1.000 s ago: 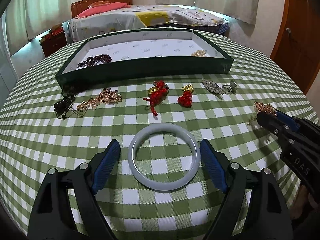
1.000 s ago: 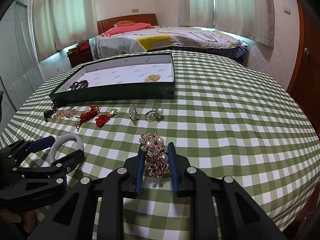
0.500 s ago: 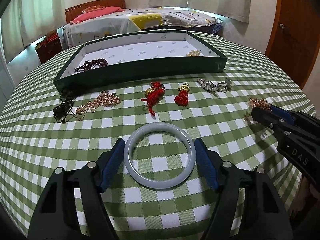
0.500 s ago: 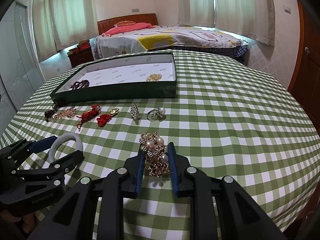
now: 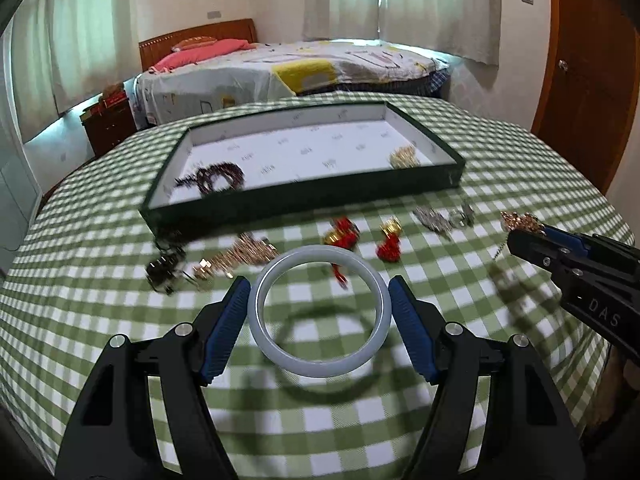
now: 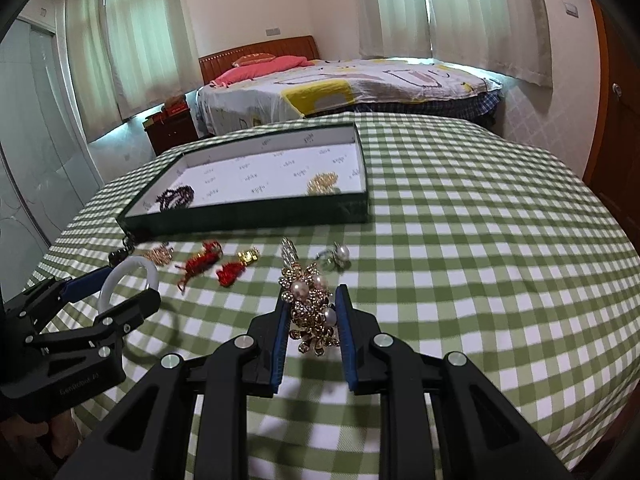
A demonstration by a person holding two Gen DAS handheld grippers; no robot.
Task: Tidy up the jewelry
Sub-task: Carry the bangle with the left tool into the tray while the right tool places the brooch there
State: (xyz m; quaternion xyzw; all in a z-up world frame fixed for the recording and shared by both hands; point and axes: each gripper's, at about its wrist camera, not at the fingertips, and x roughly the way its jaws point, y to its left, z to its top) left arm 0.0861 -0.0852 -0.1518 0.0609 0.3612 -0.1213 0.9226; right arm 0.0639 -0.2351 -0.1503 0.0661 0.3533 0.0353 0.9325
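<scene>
Left wrist view, pale smooth jade bangle (image 5: 319, 312) gripped in left tool (image 5: 319, 314), lifted off tablecloth (image 5: 120, 320)

The left gripper (image 5: 319, 312), black-framed with blue pads, pointed steeply downward, its jaws clamped on either side of a pale grey-white stone bangle (image 5: 319, 312) lifted clear of the surface. The right gripper (image 6: 312, 320), built alike, angled down too, its jaws nearly closed and pinching a gold brooch set with pearls (image 6: 310, 304). Part of a hand (image 6: 24, 440) showed under the left gripper.
</scene>
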